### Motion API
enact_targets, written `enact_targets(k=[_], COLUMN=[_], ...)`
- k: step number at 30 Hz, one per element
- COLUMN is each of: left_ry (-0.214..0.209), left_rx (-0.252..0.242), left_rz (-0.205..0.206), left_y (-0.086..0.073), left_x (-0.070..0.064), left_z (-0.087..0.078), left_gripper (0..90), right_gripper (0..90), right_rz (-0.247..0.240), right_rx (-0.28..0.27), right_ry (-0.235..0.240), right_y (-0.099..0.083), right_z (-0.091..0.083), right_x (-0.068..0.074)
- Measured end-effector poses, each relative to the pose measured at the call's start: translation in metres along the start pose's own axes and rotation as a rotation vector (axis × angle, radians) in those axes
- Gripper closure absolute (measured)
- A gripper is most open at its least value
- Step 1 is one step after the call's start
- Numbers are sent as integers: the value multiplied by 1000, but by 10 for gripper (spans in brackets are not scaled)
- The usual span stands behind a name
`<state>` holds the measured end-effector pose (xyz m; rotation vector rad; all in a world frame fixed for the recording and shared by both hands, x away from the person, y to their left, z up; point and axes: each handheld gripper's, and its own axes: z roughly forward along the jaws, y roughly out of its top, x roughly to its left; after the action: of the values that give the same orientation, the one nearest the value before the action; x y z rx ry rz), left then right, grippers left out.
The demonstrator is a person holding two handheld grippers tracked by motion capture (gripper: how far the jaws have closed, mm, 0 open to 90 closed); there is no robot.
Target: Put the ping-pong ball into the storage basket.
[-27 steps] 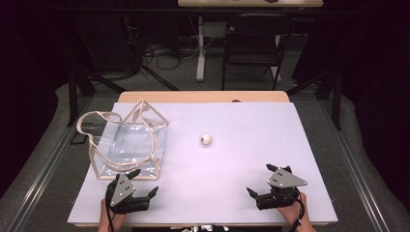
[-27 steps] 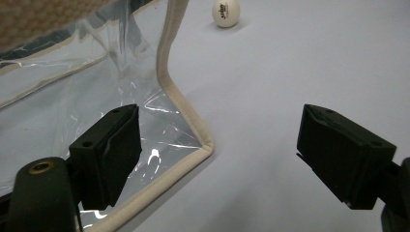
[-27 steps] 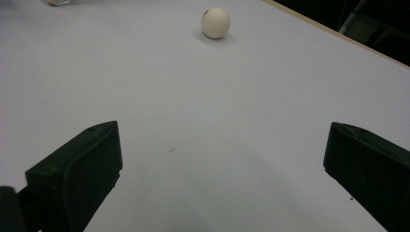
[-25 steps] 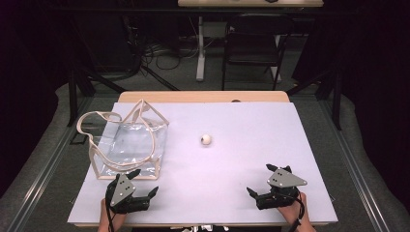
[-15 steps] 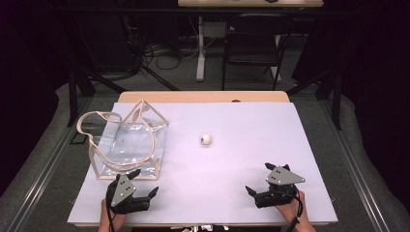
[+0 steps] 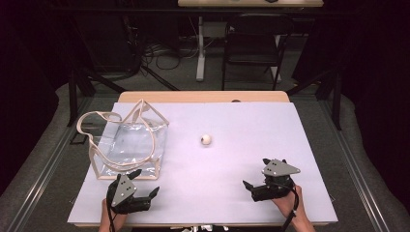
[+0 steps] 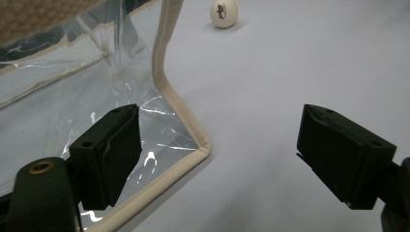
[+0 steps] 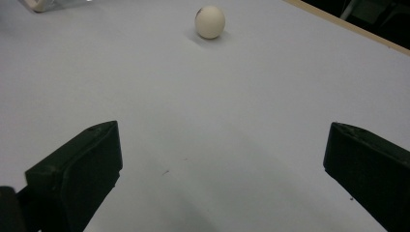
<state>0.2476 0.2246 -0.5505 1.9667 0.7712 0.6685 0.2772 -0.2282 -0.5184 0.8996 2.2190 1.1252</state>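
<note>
Two grippers rest at the near edge of the table, both with jaws spread wide and empty.

The left gripper sits just in front of the near corner of a clear plastic bag with cream trim, one jaw over the bag's corner in the left gripper view. The right gripper is well apart from it on bare white table. A small white ball lies near the table's middle, beside the bag's right side, ahead of both grippers.

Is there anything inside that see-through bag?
The clear bag looks empty; the table shows through it. Its beige straps cover small parts. The ball sits outside.
</note>
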Motion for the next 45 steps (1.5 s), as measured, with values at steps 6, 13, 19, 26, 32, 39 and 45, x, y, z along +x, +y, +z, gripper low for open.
enact_targets(k=[6, 13, 19, 26, 32, 39, 45], left_ry=[0, -9, -9, -11, -12, -12, -12], left_rx=[6, 5, 5, 7, 7, 5, 1], left_rz=[2, 8, 8, 9, 8, 8, 8], left_y=[0, 1, 0, 1, 1, 1, 1], left_x=[0, -1, -1, -1, -1, -1, -1], left_z=[1, 1, 2, 2, 2, 2, 2], left_gripper=[163, 163, 163, 163, 163, 163, 163], right_gripper=[0, 0, 0, 0, 0, 0, 0], right_rz=[1, 9, 8, 8, 7, 8, 6], right_rx=[19, 38, 49, 60, 61, 65, 66], right_ry=[16, 40, 56, 67, 80, 87, 100], right_y=[8, 15, 21, 27, 35, 44, 50], right_z=[8, 21, 30, 42, 54, 66, 79], right_x=[-1, -4, -4, -6, -8, -11, -14])
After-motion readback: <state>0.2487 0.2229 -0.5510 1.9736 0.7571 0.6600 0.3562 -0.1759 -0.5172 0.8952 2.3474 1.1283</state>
